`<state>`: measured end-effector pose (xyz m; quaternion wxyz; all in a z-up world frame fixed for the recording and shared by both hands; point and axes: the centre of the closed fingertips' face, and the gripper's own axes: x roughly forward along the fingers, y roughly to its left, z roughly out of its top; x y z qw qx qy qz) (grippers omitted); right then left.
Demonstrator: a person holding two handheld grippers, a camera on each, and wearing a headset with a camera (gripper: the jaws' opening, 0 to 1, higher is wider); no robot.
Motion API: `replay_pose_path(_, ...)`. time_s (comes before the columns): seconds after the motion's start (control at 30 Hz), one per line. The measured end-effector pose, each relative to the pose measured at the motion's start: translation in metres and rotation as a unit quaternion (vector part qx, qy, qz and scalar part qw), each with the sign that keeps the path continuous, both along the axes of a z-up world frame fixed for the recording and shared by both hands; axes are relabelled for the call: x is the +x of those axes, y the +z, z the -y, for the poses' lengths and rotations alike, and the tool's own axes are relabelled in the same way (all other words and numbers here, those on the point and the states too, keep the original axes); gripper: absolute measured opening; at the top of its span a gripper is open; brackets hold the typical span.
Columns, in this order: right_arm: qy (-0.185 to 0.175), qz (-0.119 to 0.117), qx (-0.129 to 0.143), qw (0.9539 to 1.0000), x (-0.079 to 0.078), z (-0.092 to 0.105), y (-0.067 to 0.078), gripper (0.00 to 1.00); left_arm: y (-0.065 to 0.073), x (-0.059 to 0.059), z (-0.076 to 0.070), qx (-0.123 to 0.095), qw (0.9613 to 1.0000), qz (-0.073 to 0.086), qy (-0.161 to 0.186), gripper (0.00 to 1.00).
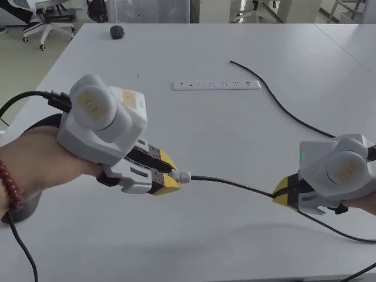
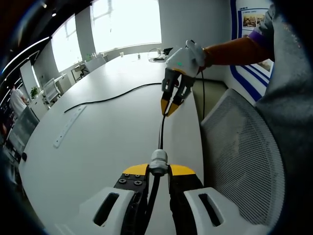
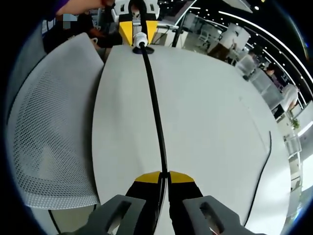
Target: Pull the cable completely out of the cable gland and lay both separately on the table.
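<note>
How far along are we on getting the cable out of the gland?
Done: the left gripper is shut on the cable gland, the right gripper shut on the cable. In hand: the cable stretches between them above the table. Left: the cable still passes through the gland, so the full pull-out and laying both down apart remain.

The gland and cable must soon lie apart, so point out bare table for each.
Bare: the broad stretch between the power strip and the held cable; also the near strip below it. Crowded: the right side, where the right gripper nears a second black cable.
</note>
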<state>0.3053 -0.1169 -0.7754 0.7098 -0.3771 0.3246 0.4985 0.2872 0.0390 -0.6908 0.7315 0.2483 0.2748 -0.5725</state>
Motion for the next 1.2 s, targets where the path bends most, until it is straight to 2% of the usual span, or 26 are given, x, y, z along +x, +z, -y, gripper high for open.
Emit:
replay_pose_path(0.23,-0.003,-0.002,0.000,1.0000,-0.002,0.002,-0.001,0.00,0.003,0.001,0.004,-0.011,0.9999,-0.003,0.008,0.16)
replay_pose_path(0.73,-0.002,0.000,-0.003,1.0000,-0.003,0.002,-0.001,0.00,0.001,-0.002,0.003,-0.014,0.9997,-0.010,0.016,0.15)
replay_pose_path(0.9,-0.005,-0.005,0.007,1.0000,-0.005,-0.002,0.001,0.01,0.002,-0.001,0.003,-0.016,0.9997,-0.008,0.019,0.15)
replay_pose_path(0.97,-0.008,-0.005,0.028,0.9996,-0.006,-0.011,0.007,0.10,0.003,-0.001,0.003,-0.016,0.9997,-0.007,0.018,0.15)
replay_pose_path(1.0,-0.004,-0.007,0.031,0.9995,-0.008,-0.016,0.010,0.12,0.003,0.000,0.003,-0.016,0.9997,-0.007,0.018,0.15)
replay_pose_path(1.07,0.004,0.002,0.042,0.9991,-0.008,-0.025,0.017,0.11,0.002,0.000,0.004,-0.016,0.9997,-0.007,0.018,0.15)
replay_pose_path(1.2,0.021,0.018,0.071,0.9971,-0.011,-0.048,0.038,0.11,0.001,-0.001,0.005,-0.015,0.9997,-0.007,0.018,0.15)
